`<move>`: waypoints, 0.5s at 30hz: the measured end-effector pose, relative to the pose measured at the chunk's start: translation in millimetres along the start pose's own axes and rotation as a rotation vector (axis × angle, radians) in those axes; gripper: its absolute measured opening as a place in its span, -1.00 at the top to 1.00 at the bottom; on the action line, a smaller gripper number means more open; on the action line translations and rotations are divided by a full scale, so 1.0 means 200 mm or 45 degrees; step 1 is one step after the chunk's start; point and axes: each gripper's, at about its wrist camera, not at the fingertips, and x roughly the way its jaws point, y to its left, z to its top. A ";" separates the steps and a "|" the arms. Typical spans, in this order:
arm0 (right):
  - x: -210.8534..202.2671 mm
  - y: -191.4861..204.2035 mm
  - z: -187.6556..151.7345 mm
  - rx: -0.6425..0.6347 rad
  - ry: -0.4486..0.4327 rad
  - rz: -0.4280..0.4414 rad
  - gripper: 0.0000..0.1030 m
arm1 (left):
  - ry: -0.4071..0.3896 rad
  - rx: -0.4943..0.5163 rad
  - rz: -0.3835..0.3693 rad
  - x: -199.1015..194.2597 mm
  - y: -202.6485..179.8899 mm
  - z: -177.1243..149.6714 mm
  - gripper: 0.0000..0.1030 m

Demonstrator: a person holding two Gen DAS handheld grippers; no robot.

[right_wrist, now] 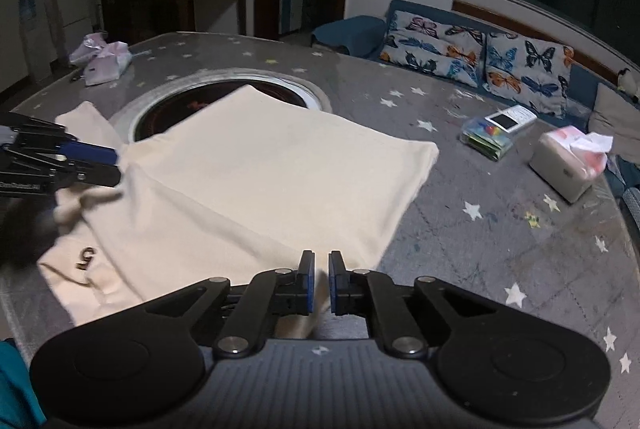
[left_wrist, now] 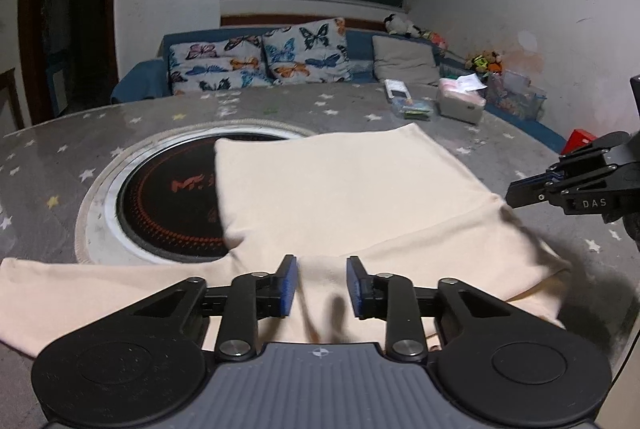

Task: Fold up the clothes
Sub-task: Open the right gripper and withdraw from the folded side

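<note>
cream garment half-folded on the starred table, both grippers at its near edge

cream garment point(left_wrist: 344, 197) lies flat on the grey table point(left_wrist: 120, 133) with the star pattern, its far part covering some of the round black hotplate point(left_wrist: 168, 205) sunk into the table's middle. one sleeve runs out along the near edge towards the table's left side. in the right wrist view a small dark mark shows on the cloth near that same near-left part.

the left gripper point(left_wrist: 322, 283) hangs over the near edge of the garment. its blue pads point(left_wrist: 289, 285) stand apart with cloth showing in the gap beneath them, and neither pad is seen pressing on the fabric.

the right gripper point(right_wrist: 322, 279) sits at the garment's near right corner. its pads point(right_wrist: 307, 281) are drawn almost together, with a thin strip of cream cloth running up between them; the fabric looks pinched there, held at the very corner.

each gripper shows in the other's view, black with blue pads, at the side of the garment.

towards the table's far right edge sit a tissue box point(right_wrist: 568, 165), a small clear box point(right_wrist: 486, 137) of coloured bits and a white device point(right_wrist: 510, 119). near the far left edge lies a pale pink packet point(right_wrist: 102, 63). behind the table stands a blue sofa point(left_wrist: 360, 41) with butterfly cushions point(left_wrist: 304, 51).
</note>
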 end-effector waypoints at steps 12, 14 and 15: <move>-0.04 0.13 -0.14 0.038 0.062 0.067 0.83 | 0.050 0.048 -0.048 0.11 -0.04 -0.04 0.52; -0.05 0.13 -0.13 0.031 0.062 0.061 0.80 | 0.042 0.040 -0.031 0.08 -0.02 -0.05 0.52; -0.06 0.13 -0.13 0.025 0.062 0.059 0.78 | 0.037 0.036 -0.022 0.07 -0.01 -0.05 0.52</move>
